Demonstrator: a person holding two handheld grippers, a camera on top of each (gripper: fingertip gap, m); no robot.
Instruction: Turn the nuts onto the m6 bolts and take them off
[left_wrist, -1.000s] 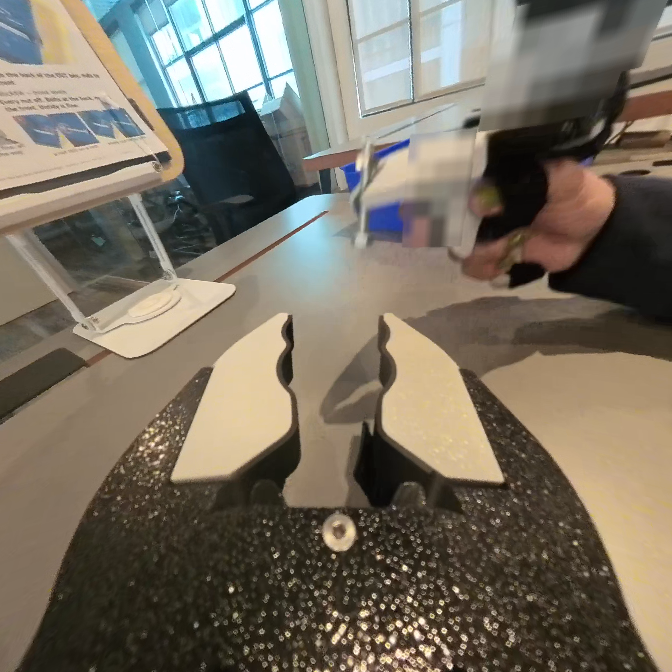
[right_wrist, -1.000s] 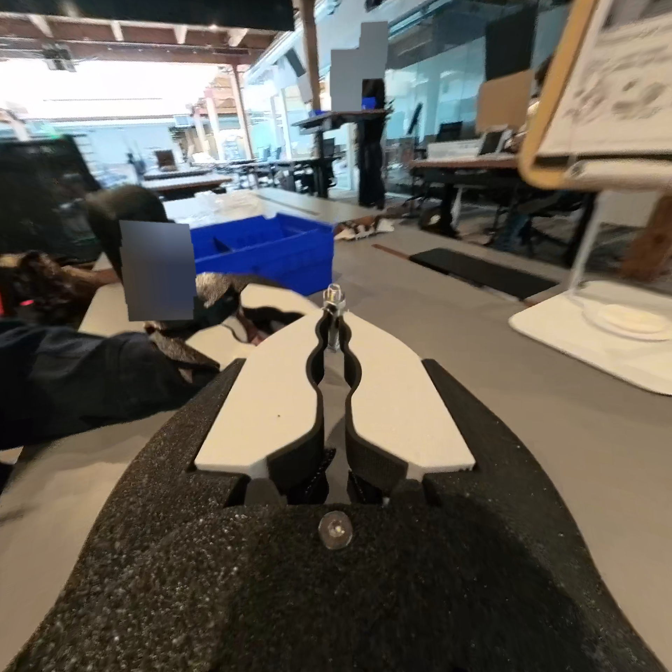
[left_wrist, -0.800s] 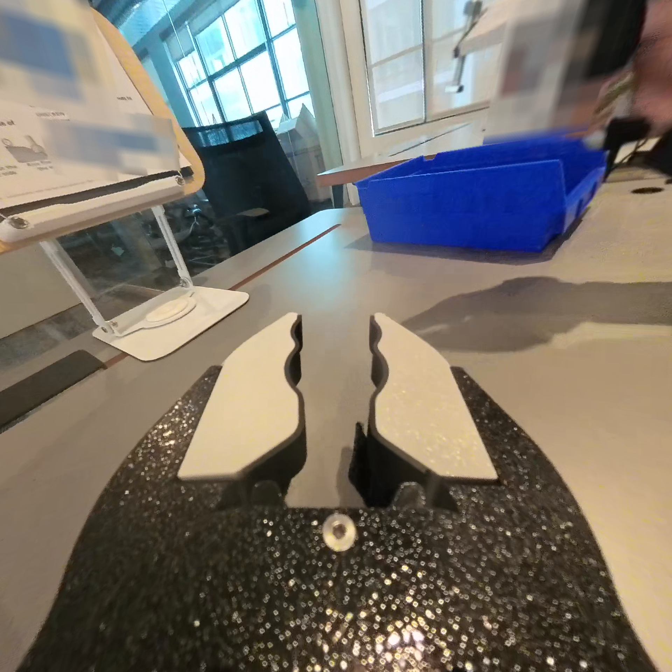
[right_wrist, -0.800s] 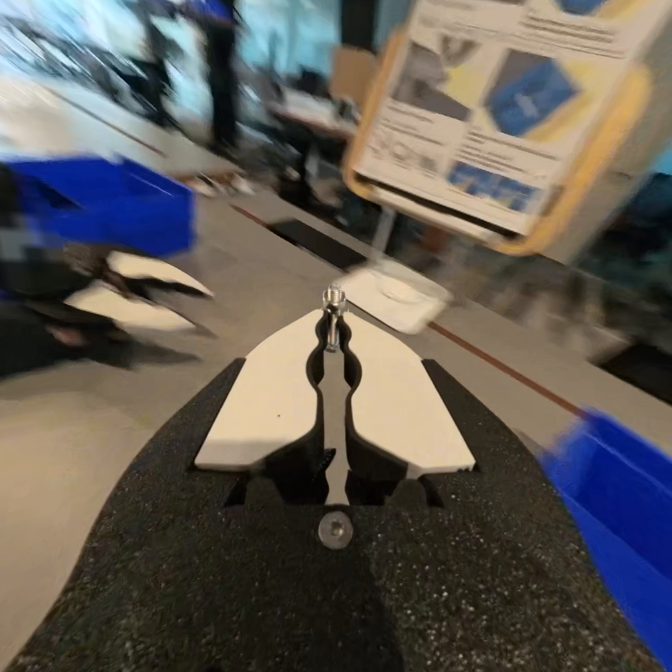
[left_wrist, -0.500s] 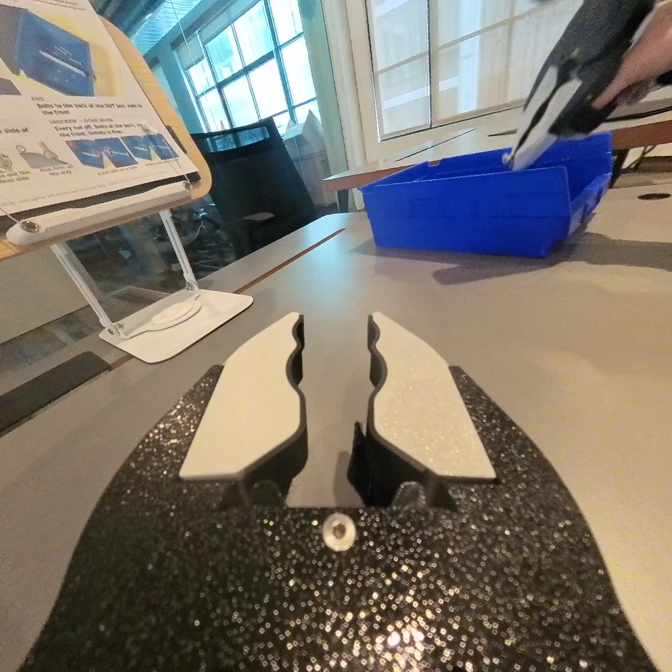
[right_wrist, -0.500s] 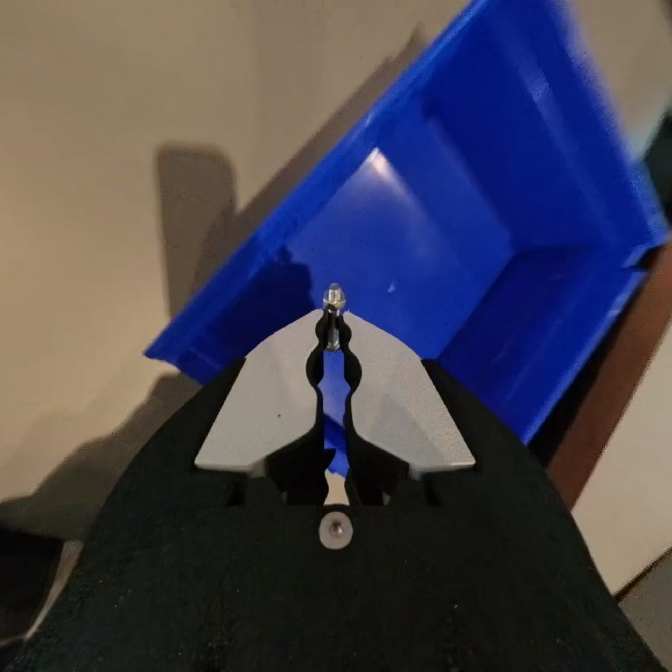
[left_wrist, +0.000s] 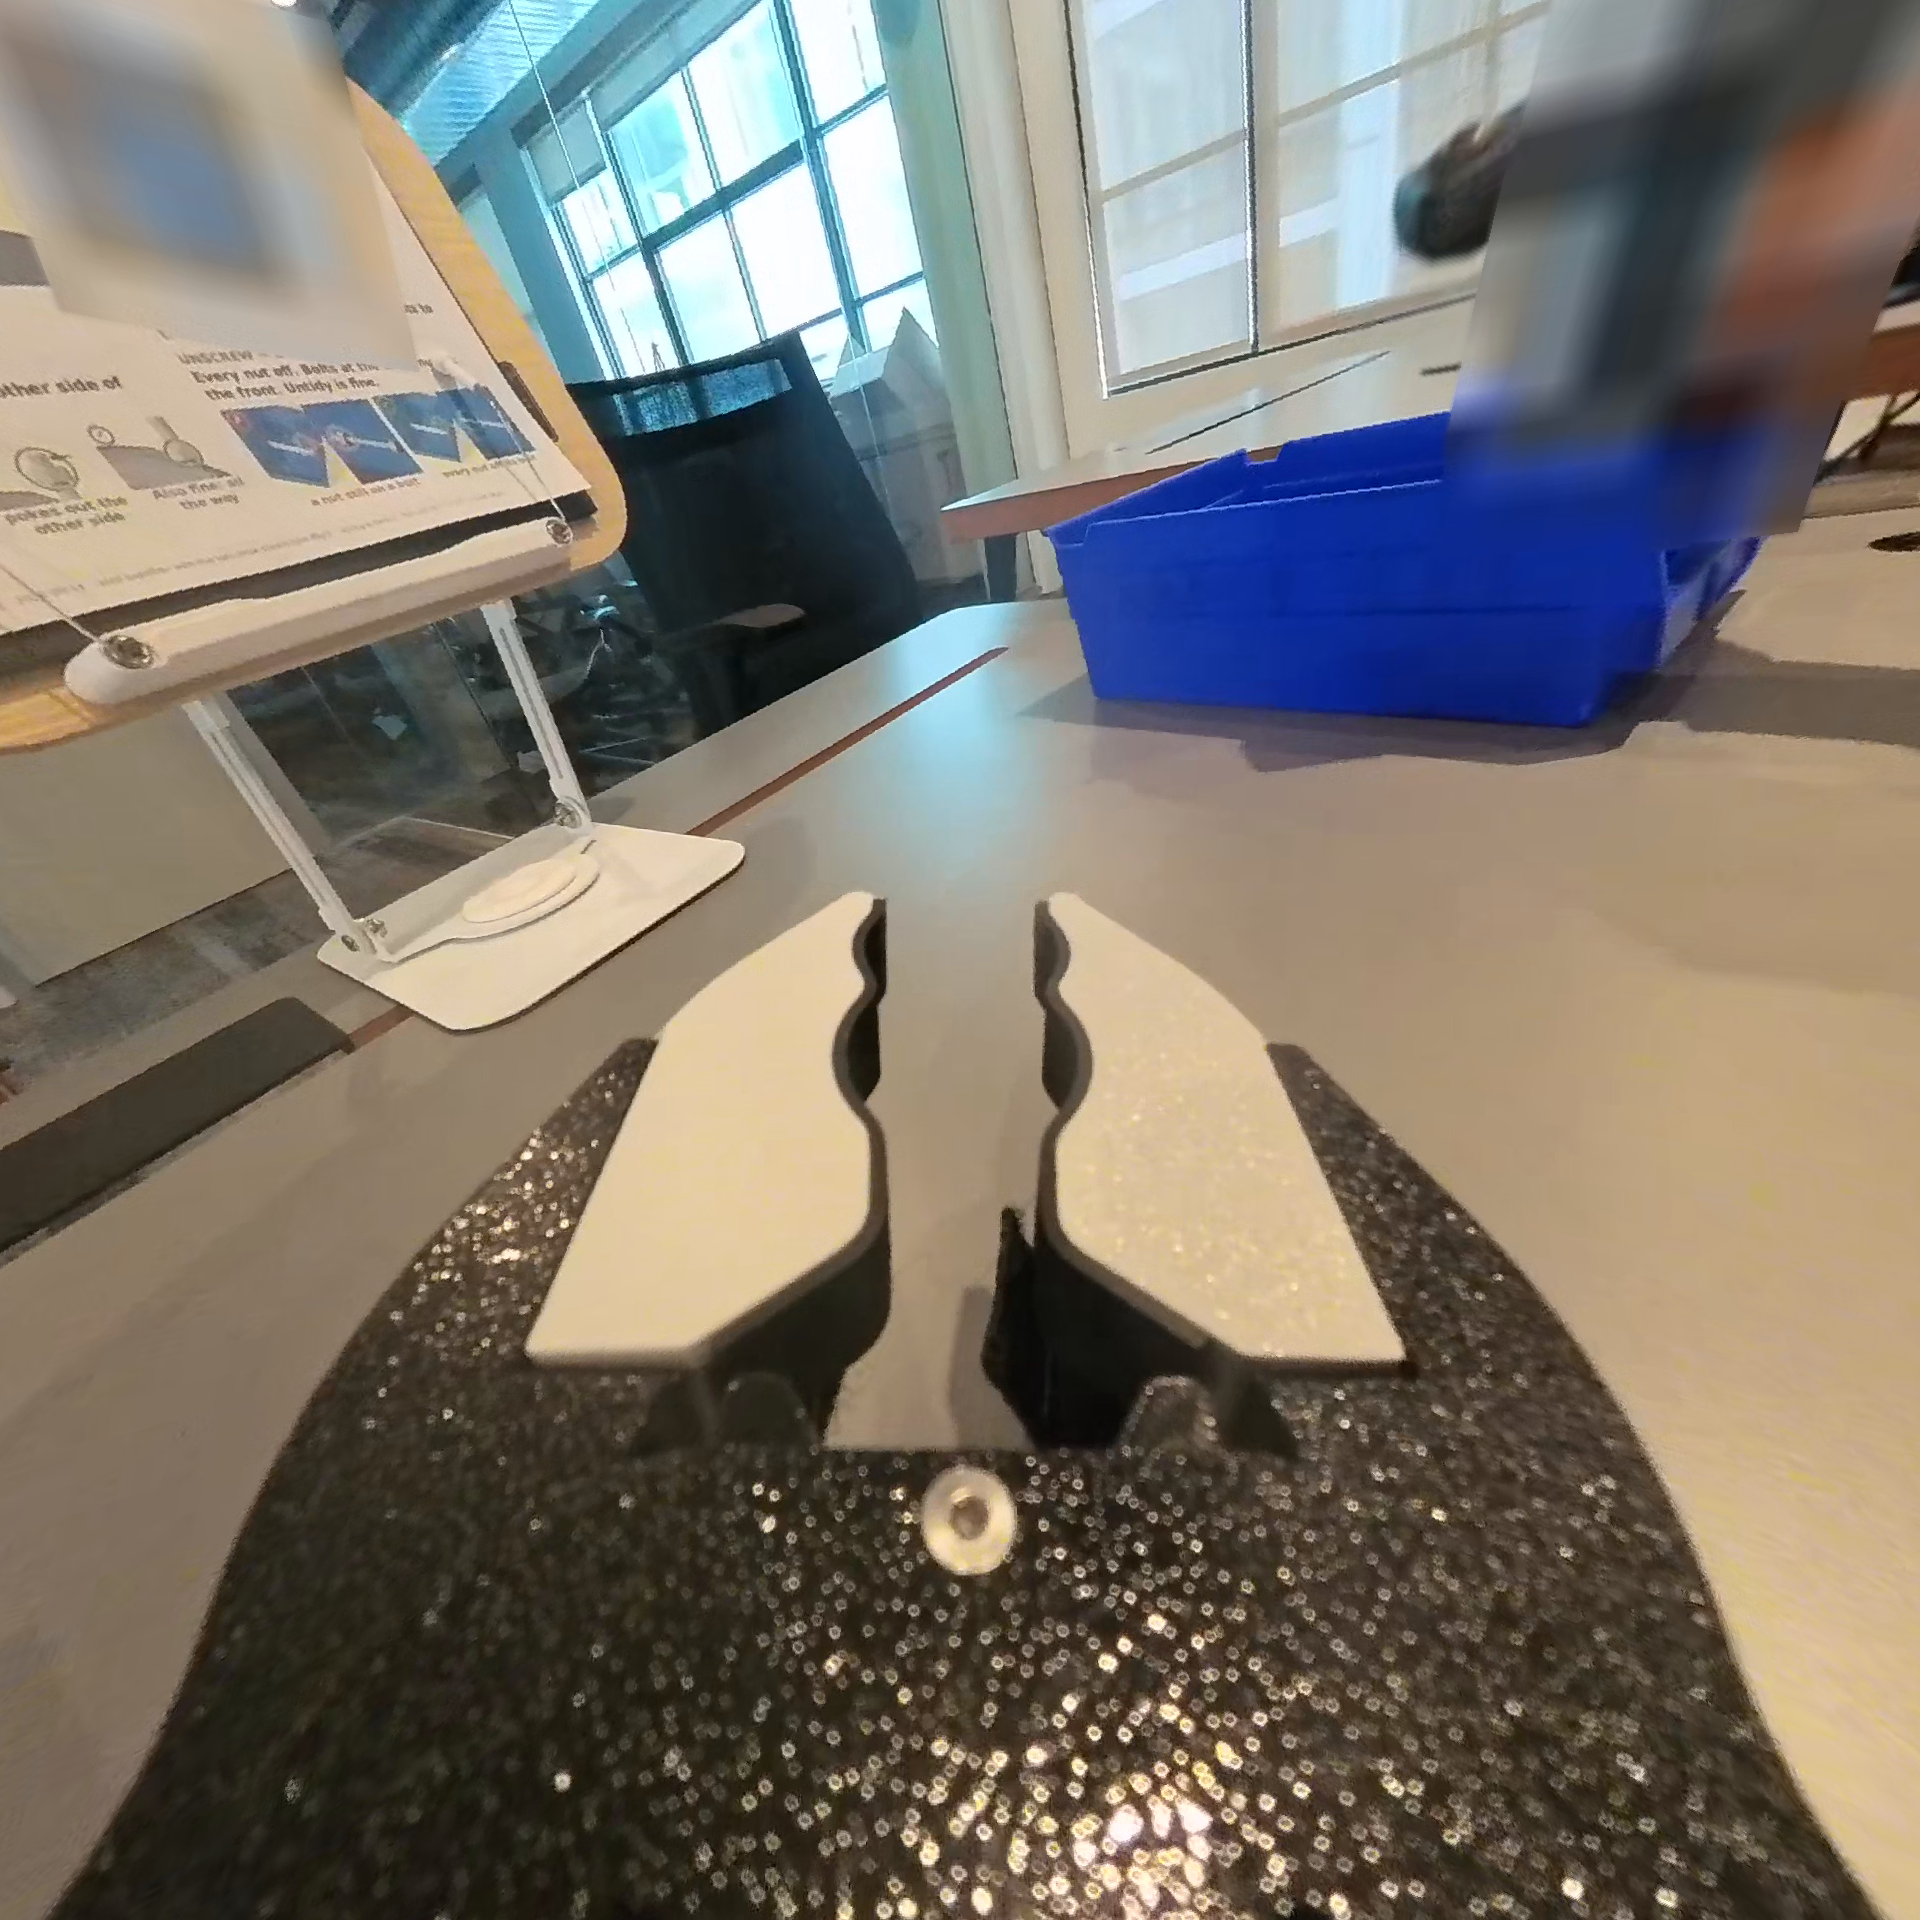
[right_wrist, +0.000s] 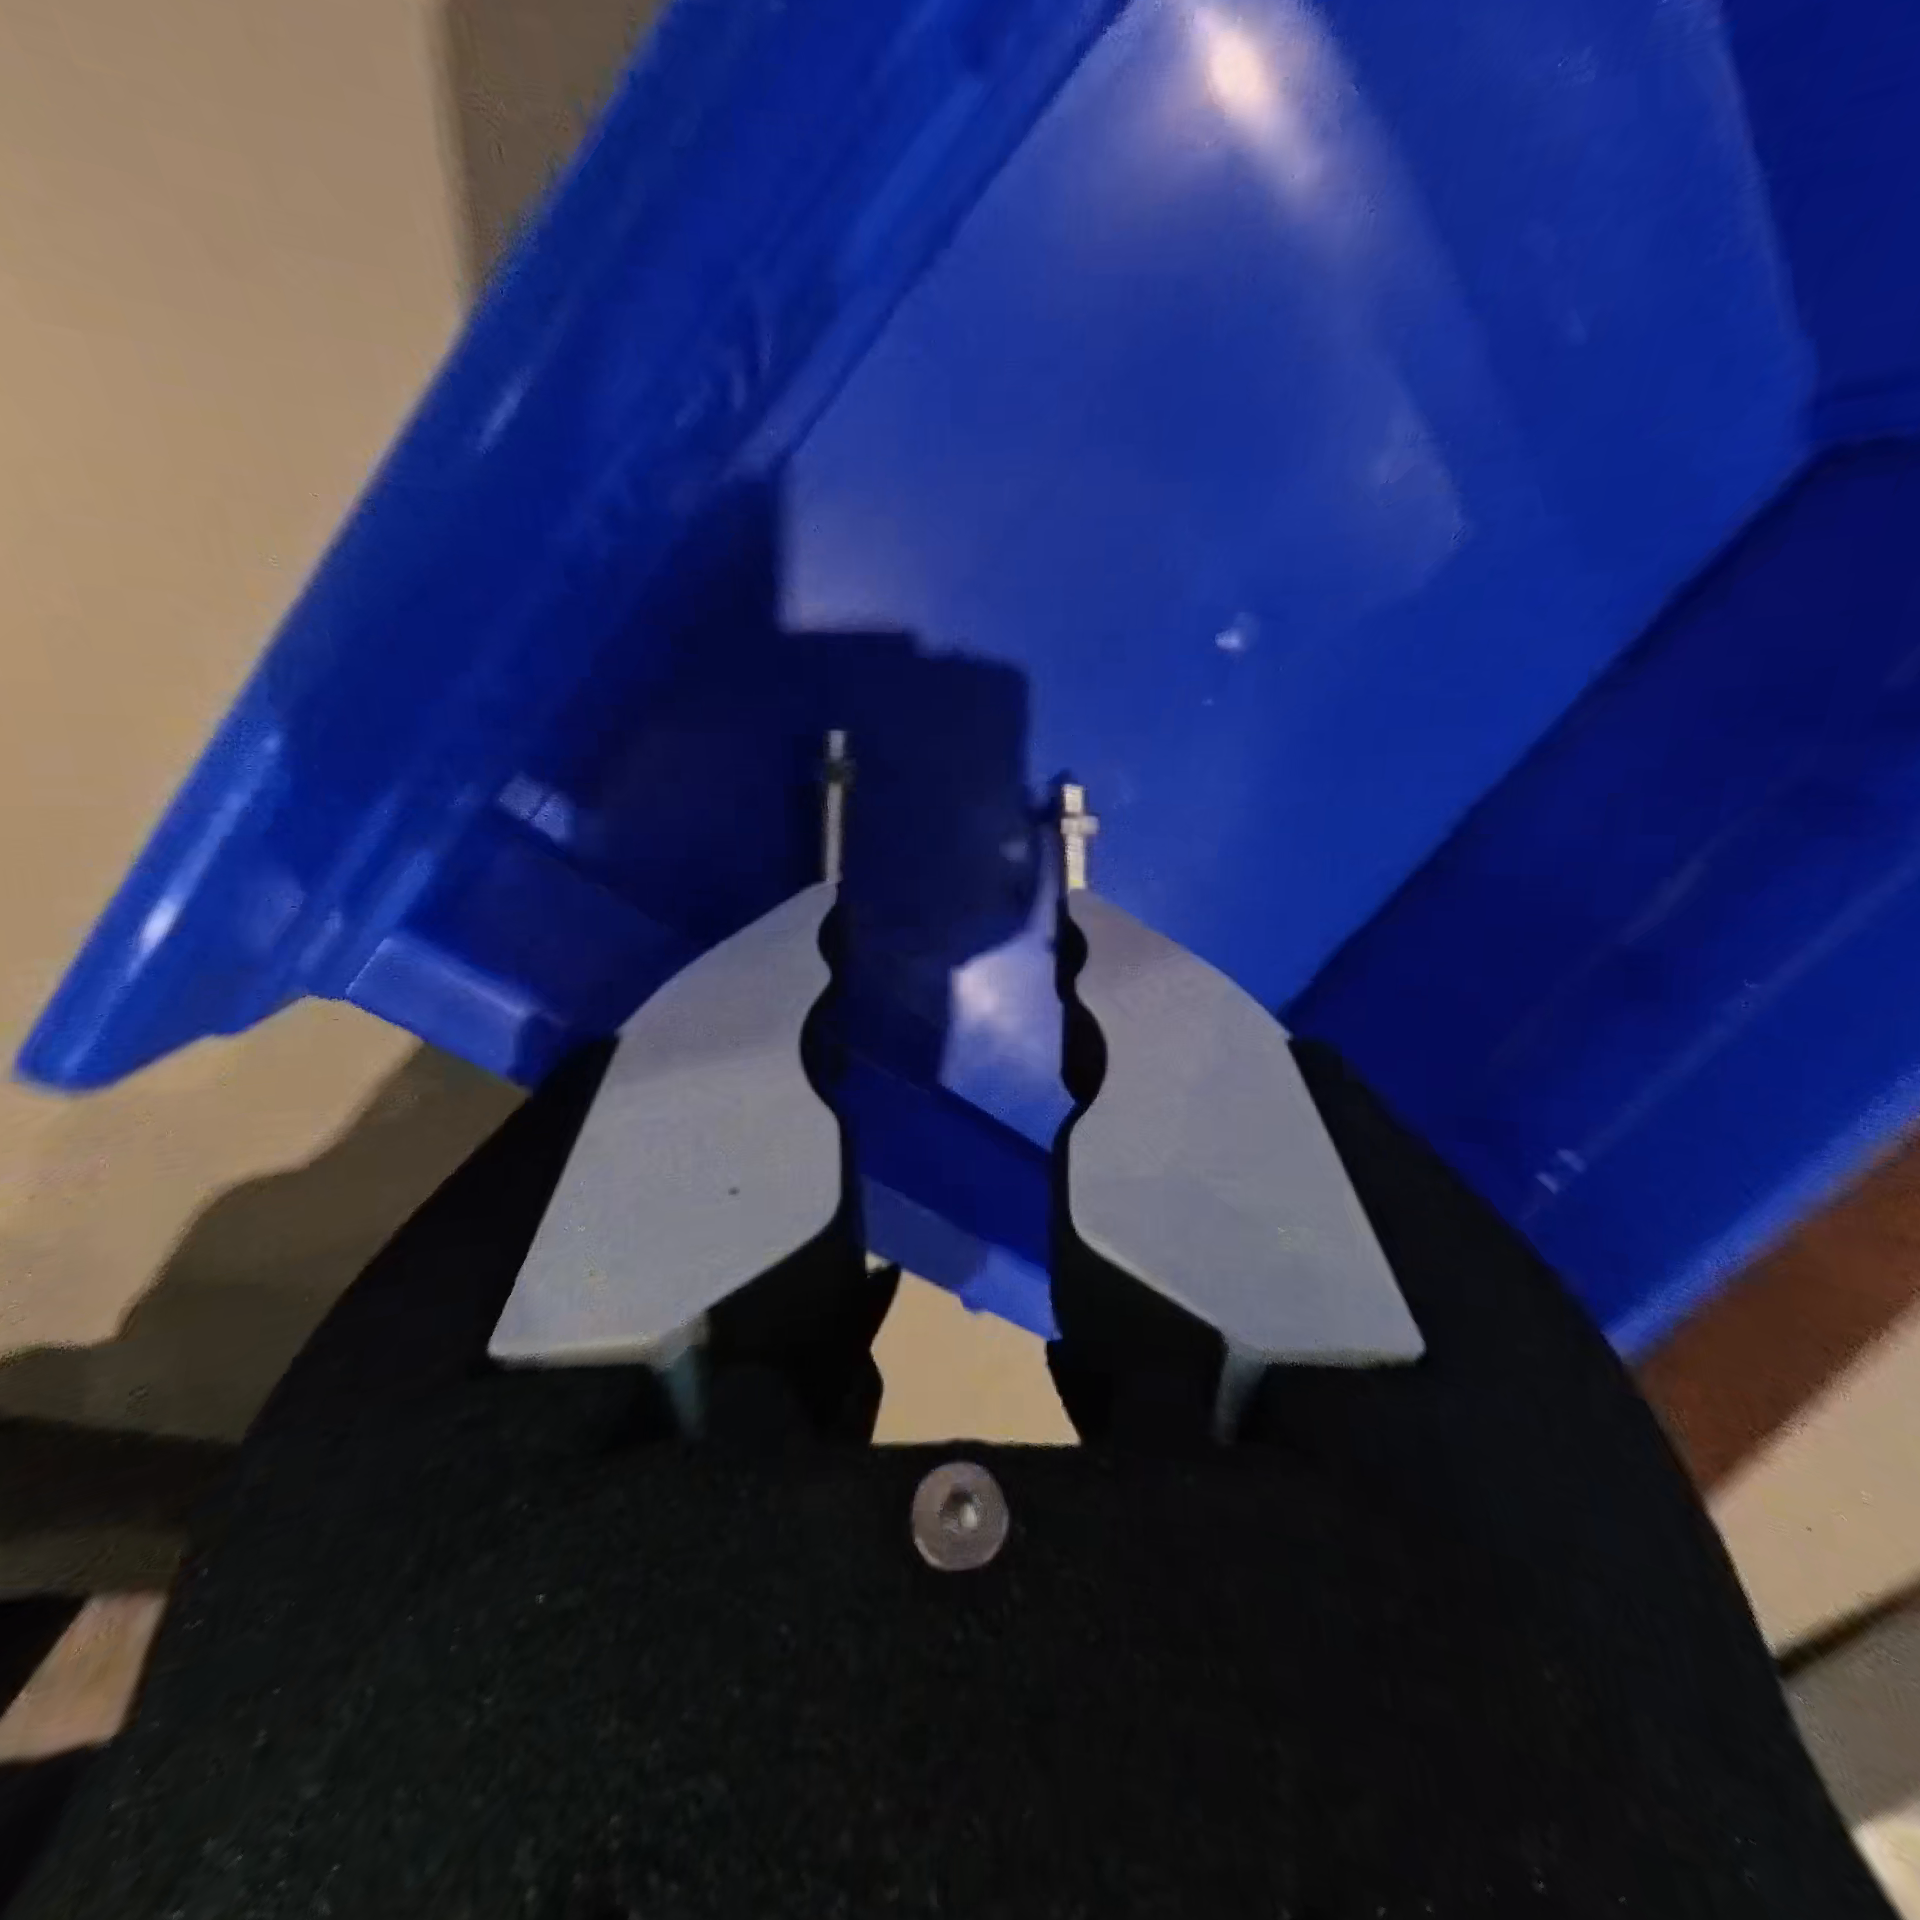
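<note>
Overhead, the right gripper (right_wrist: 951, 894) pointed down into the blue bin (right_wrist: 1299, 499), fingers spread apart and gripping nothing. Two small silvery bolts with nuts showed just past the fingertips: one (right_wrist: 834, 805) at centre-left, another (right_wrist: 1073, 847) at centre-right against the right tip; blur hid whether either touched the bin floor. Low over the grey table (left_wrist: 1455, 987), the left gripper (left_wrist: 961, 935) sat parted and empty. A document stand (left_wrist: 312, 499) filled the upper left, partly cut off.
</note>
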